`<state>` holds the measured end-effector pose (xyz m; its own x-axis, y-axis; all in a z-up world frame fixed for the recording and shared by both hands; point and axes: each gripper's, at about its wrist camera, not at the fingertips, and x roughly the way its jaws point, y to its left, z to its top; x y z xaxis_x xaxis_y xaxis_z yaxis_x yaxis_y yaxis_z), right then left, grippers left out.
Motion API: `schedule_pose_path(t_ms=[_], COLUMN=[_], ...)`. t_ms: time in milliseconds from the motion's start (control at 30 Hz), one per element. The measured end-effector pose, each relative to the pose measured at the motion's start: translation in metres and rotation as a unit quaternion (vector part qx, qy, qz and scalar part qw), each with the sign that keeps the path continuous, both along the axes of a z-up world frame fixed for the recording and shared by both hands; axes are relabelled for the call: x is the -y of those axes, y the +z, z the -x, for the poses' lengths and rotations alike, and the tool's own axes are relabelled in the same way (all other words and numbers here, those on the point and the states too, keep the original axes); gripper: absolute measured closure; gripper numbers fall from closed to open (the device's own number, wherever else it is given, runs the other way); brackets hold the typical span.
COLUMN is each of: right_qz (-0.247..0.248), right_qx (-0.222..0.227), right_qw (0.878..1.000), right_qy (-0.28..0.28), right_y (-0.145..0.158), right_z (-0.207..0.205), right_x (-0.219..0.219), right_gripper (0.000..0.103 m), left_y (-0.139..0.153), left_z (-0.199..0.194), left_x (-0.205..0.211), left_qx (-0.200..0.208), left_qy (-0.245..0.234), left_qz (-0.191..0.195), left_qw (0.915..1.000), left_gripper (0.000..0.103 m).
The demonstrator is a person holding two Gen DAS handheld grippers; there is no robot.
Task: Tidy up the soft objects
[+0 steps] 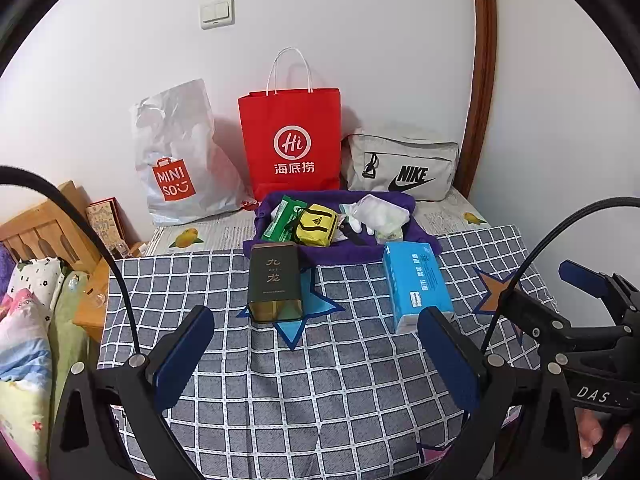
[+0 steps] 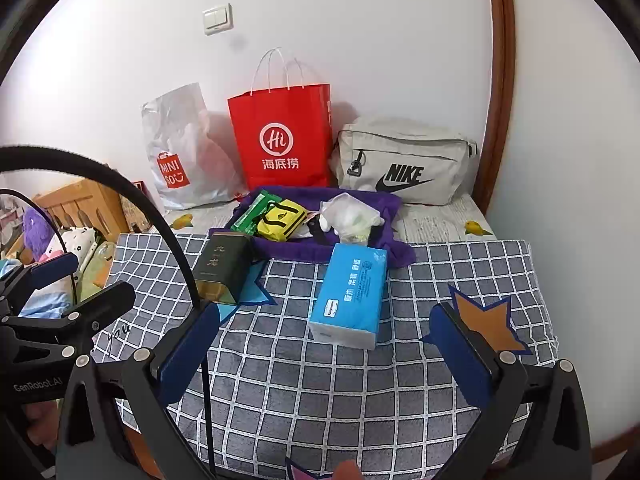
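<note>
Left gripper (image 1: 316, 348) and right gripper (image 2: 332, 352), jaws spread, empty, above the checked cloth (image 1: 320, 392). One blue tissue pack (image 2: 350, 294) (long axis near-to-far) lies mid-cloth; one dark tin (image 1: 274, 282); one purple towel (image 1: 416, 236) at the far edge. Right view alone shows the orange star (image 2: 486, 326) whole.

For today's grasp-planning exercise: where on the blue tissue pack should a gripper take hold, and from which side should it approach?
Grip the blue tissue pack across its two long sides, near the middle, coming down from above. It lies flat on the checked cloth, its short end toward the cameras, and both long sides look clear. The right gripper, open, is nearest it. The pack probably yields, so close gently.
</note>
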<state>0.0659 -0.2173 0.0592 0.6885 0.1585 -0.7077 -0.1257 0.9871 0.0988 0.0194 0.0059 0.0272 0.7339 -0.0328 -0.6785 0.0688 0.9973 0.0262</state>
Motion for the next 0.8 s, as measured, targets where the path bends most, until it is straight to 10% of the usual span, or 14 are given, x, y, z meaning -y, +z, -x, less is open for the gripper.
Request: schedule_pose_path(t_ms=[800], right_qz=[-0.001], right_qx=[0.003], right_qw=[1.000], right_qy=[-0.002], right_y=[0.0015], right_z=[0.0024], right_x=[0.0038], right_gripper=[0.000], left_y=[-0.0011], left_z=[0.0000], left_x=[0.0005], left_qx=[-0.003], left_qy=[0.000], left_qz=[0.000], left_qw=[1.0000], left_gripper=[0.000])
